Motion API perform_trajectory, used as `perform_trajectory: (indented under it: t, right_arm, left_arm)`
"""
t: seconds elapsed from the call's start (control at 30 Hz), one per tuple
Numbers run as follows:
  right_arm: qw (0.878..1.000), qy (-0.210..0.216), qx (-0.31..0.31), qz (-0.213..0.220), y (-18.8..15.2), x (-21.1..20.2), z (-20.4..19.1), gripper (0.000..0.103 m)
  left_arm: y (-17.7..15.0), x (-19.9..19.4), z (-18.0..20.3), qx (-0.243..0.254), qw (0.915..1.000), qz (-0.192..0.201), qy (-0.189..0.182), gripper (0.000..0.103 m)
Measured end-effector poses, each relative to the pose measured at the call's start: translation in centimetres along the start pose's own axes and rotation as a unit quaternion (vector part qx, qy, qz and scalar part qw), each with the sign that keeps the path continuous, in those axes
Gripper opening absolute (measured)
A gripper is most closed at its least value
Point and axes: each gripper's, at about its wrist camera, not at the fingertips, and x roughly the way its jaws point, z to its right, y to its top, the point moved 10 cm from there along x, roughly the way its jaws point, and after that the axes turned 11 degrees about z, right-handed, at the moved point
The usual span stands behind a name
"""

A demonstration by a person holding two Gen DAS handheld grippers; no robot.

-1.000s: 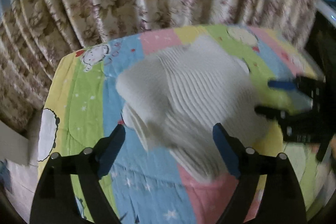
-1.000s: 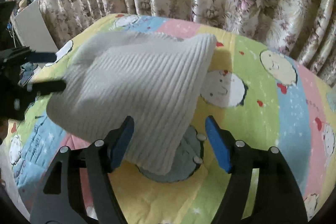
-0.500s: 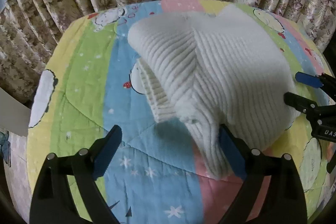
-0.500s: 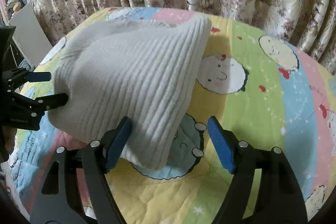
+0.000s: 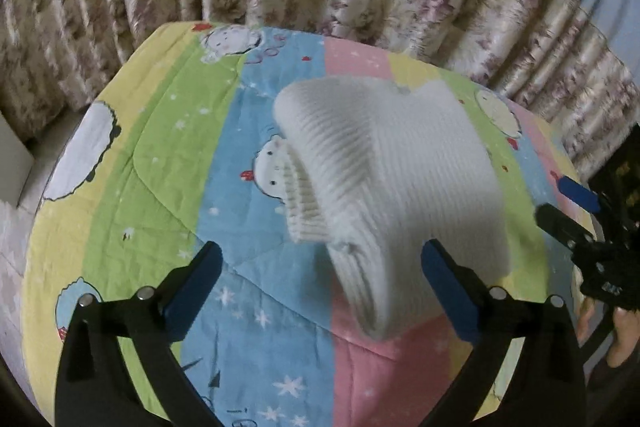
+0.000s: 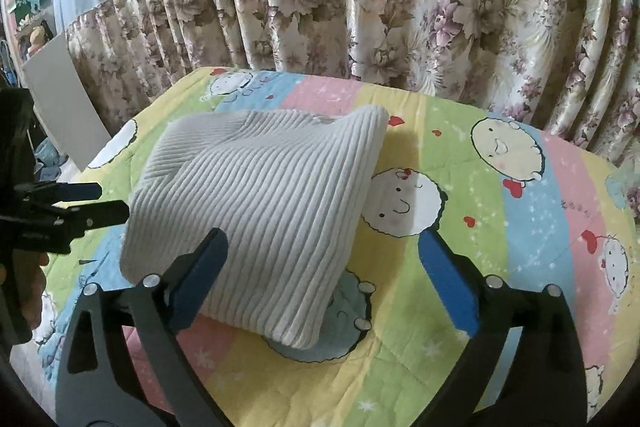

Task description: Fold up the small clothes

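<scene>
Knitwear first: a white ribbed top (image 6: 256, 219) lies folded in a thick bundle on the quilt (image 6: 460, 327), near the middle and toward the near edge. Its folded layers bulge rather than lie flat, and in the left wrist view a ribbed cuff or hem (image 5: 300, 211) sticks out from the side of the bundle, so the fold looks loose.

Both grippers are off it. The left gripper (image 5: 320, 275) has its jaws spread wide, empty, with the near end of the bundle lying between and beyond the fingers. The right gripper (image 6: 324, 271) is likewise wide open and holds nothing; its left finger overlaps the top in the picture, though I cannot tell if it touches.

Risks, as I judge them: the springy knit may relax and open the fold by itself. A gripper brushing the bundle could drag the upper layer off the lower. A pinch that catches only one layer would pull the fold apart. The protruding cuff may spoil the shape unless tucked in.
</scene>
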Motion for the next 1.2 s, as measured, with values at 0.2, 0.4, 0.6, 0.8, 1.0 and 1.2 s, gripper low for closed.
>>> perform_trajectory:
  t: [0.2,0.4,0.6,0.8,1.0,1.2]
  right_arm:
    - [1.0,-0.002,-0.002,-0.008,-0.1,0.9,0.2,0.096]
    - [1.0,0.002,0.007,-0.011,0.1,1.7,0.3,0.096]
    - [1.0,0.002,0.015,-0.017,0.2,2.7,0.9,0.096]
    - [0.999,0.011,0.034,-0.032,-0.5,4.2,1.8,0.096]
    - [0.997,0.043,0.042,-0.041,-0.4,5.8,0.6,0.096]
    - [0.992,0.071,0.07,-0.073,-0.2,9.7,0.2,0.096]
  left_arm:
    - [0.3,2.4,-0.8,0.012,0.9995,-0.029,0.0,0.1]
    - [0.9,5.0,0.9,0.006,0.9984,-0.036,-0.044,0.1]
    - [0.1,7.9,2.4,0.004,0.9957,-0.049,-0.079,0.101]
    - [-0.7,8.5,3.9,0.051,0.9938,-0.056,-0.082,0.102]
    - [-0.7,8.1,5.7,0.157,0.9848,-0.046,-0.057,0.086]
    - [-0.6,8.2,5.7,0.165,0.9837,-0.043,-0.059,0.086]
